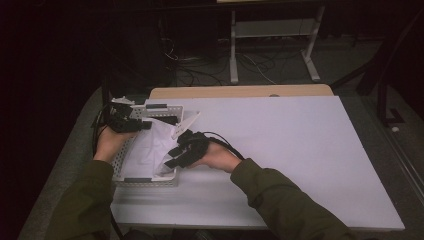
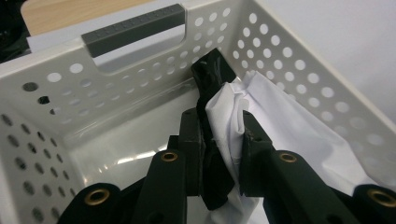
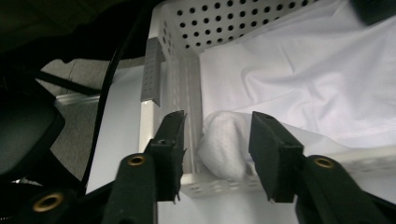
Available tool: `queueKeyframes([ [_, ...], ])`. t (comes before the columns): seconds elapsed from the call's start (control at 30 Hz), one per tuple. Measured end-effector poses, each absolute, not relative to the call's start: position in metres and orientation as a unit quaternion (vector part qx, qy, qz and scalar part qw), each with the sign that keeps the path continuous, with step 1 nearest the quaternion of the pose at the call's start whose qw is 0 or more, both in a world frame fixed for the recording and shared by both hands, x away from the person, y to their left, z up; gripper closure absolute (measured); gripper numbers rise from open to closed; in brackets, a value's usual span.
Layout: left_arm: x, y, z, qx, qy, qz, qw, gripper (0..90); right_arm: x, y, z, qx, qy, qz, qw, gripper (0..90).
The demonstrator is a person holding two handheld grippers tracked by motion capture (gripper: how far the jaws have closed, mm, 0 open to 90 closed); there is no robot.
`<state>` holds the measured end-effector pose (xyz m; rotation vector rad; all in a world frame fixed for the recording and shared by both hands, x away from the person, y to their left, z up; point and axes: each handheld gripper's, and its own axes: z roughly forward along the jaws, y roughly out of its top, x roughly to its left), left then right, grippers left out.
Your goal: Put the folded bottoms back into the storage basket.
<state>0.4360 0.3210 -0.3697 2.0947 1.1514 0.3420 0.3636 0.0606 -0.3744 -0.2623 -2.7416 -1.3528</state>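
I'm in the middle of putting the white cloth [image 1: 156, 145] into the perforated basket [image 1: 120, 159], which sits at about nine o'clock on the white table [image 1: 300, 150]. My left gripper [image 2: 223, 135] is clamped tight on a bunched fold of the cloth, low inside the basket near the wall with the grey handle [image 2: 133, 29] at twelve o'clock in the left gripper view. My right gripper [image 3: 215, 140] stands with its jaws parted on either side of a rolled cloth edge [image 3: 223, 144] that lolls over the basket's near rim; the pads aren't pressing it. The cloth lies mostly inside, with that edge and a corner toward one o'clock draped over the wall. Next, I judge, I should release the left and tuck the overhanging bits in with the right.
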Motion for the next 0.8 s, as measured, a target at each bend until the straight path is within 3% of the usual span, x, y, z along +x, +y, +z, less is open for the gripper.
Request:
queueKeyframes([
  [0.17, 0.447, 0.319, -0.376, 0.809, 0.464, 0.150, 0.329, 71.6, 0.368, 0.049, -0.373, -0.101, -0.888, -0.448, 0.028, 49.3],
  [0.33, 0.454, 0.327, -0.376, 0.791, 0.494, 0.188, 0.308, 58.2, 0.371, 0.039, -0.371, -0.110, -0.884, -0.453, 0.024, 47.6],
  [0.47, 0.454, 0.336, -0.371, 0.767, 0.515, 0.200, 0.326, 50.4, 0.374, 0.032, -0.371, -0.121, -0.879, -0.461, 0.024, 46.1],
  [0.8, 0.438, 0.333, -0.362, 0.758, 0.503, 0.164, 0.381, 36.1, 0.380, 0.012, -0.373, -0.146, -0.877, -0.458, 0.000, 36.6],
])
